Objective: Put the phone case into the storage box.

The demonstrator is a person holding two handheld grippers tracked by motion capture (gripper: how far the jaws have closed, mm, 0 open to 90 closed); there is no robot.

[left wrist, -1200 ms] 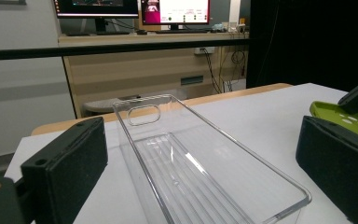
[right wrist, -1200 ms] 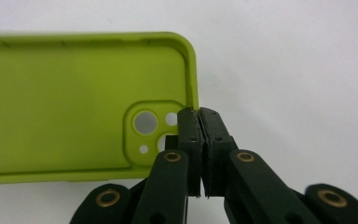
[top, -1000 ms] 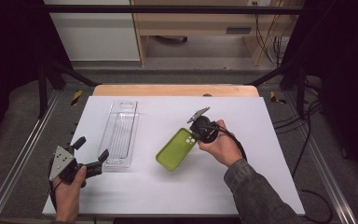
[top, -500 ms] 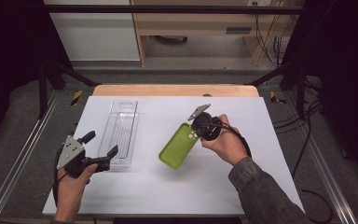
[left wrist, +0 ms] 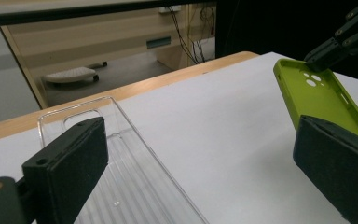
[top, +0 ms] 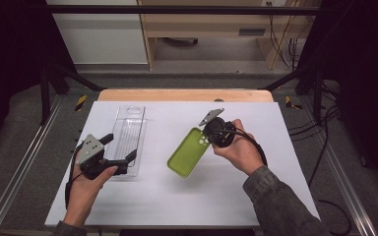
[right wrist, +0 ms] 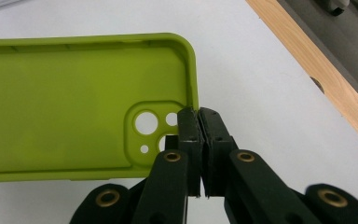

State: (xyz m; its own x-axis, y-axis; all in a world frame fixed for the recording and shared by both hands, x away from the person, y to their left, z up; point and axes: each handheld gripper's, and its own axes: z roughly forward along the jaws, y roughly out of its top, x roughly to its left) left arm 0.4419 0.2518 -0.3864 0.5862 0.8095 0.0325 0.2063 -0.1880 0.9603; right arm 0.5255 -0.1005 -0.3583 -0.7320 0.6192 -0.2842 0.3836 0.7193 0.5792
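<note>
right gripper [top: 207, 139]: jaws clamped on the camera-hole end wall of the lime-green soft phone case [top: 189, 152], lifted tilted over the white table sheet [top: 177, 196] | left gripper [top: 119, 149]: jaws wide apart, holding nothing, above the clear ribbed plastic tray [top: 128, 129], left of the case

High view: even overhead light, bright on the white rectangular surface [top: 177, 196], surroundings falling off to near black at left and right edges. Shadows soft, short, just under the hands. Picture soft, low resolution, slight compression smear. Clear ribbed plastic tray [top: 128, 135] gives faint glints, no hard glare. Left gripper view: near black jaws blurred and dark, background room brighter, mildly hazy. Right gripper view: lime green silicone phone case [right wrist: 74, 93] well lit, sharp; jaws close-up slightly soft, brass rivets glinting.
</note>
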